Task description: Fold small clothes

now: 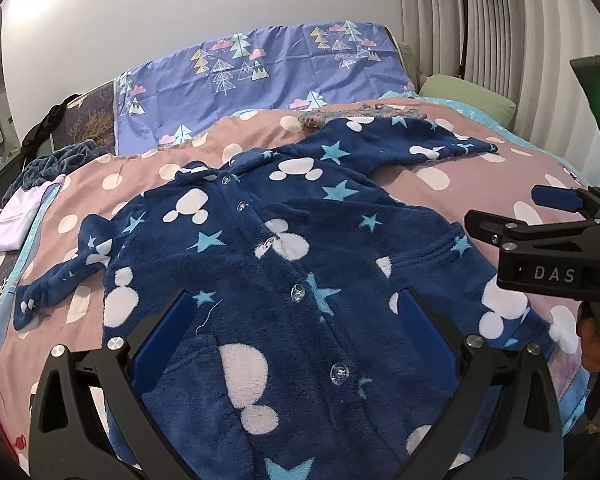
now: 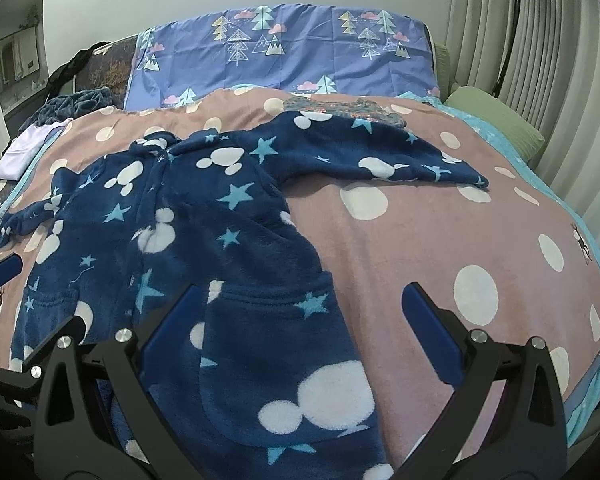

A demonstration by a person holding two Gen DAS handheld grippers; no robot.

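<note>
A navy fleece jacket (image 1: 284, 248) with white mouse-head shapes, light-blue stars and a row of clear buttons lies face up and spread flat on the bed. Its sleeves (image 1: 60, 280) (image 2: 380, 152) stretch out to both sides. My left gripper (image 1: 296, 332) hovers open over the lower front of the jacket, by the button line. My right gripper (image 2: 302, 320) is open too, above the jacket's (image 2: 204, 216) right hem and pocket, one finger over fleece and the other over the blanket. In the left wrist view the right gripper (image 1: 500, 208) shows at the right edge, held by a hand.
A pink blanket with white dots (image 2: 440, 232) covers the bed. A purple tree-print pillow (image 2: 284, 52) stands at the head, with a green pillow (image 2: 496, 120) at the right. A floral garment (image 2: 340, 108) lies beyond the jacket. Lilac cloth (image 1: 16, 220) and grey fabric (image 1: 56, 164) sit at the left.
</note>
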